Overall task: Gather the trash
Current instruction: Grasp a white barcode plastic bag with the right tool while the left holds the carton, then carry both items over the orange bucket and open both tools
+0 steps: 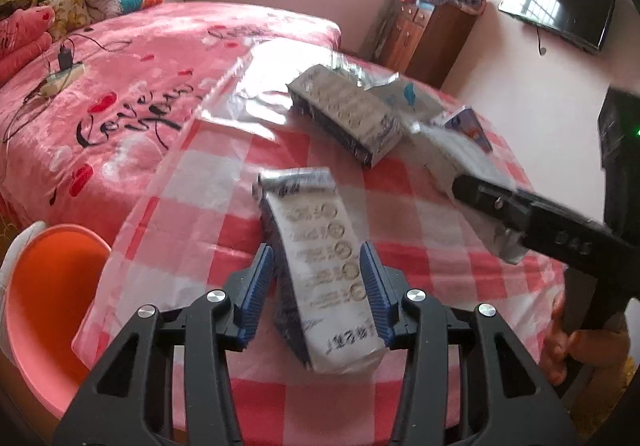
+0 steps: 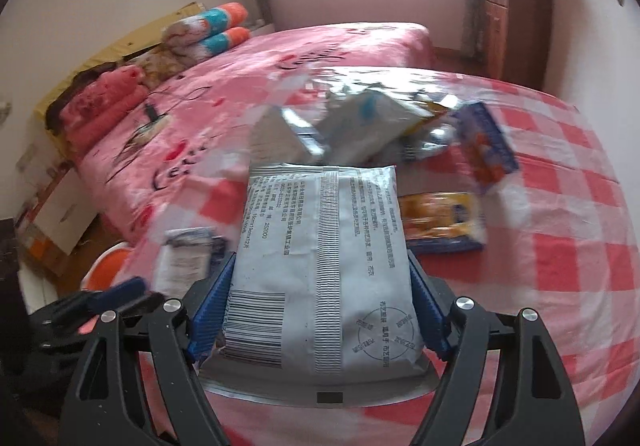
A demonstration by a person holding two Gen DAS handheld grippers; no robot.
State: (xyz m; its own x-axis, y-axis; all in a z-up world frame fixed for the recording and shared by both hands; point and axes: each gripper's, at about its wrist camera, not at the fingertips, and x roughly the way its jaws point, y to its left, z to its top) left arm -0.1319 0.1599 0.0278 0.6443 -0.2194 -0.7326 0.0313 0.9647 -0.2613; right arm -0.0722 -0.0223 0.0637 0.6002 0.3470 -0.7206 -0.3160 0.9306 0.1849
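Note:
My left gripper (image 1: 318, 286) is shut on a white-and-blue packet (image 1: 320, 266) and holds it over the red-checked table (image 1: 224, 206). My right gripper (image 2: 320, 310) is shut on a grey-white printed packet (image 2: 324, 266); it also shows in the left wrist view (image 1: 464, 162) at the right. More trash lies on the table: a silver-blue packet (image 1: 348, 114), a white wrapper with a blue mark (image 2: 368, 118), a blue-orange wrapper (image 2: 488, 146) and an orange-blue packet (image 2: 440, 222).
An orange basin (image 1: 52, 302) stands below the table's left edge. A bed with a pink blanket (image 1: 120, 86) lies beyond, with a power strip (image 1: 64, 78) on it. A wooden cabinet (image 1: 424, 34) and a wall TV (image 1: 560, 2) are at the far right.

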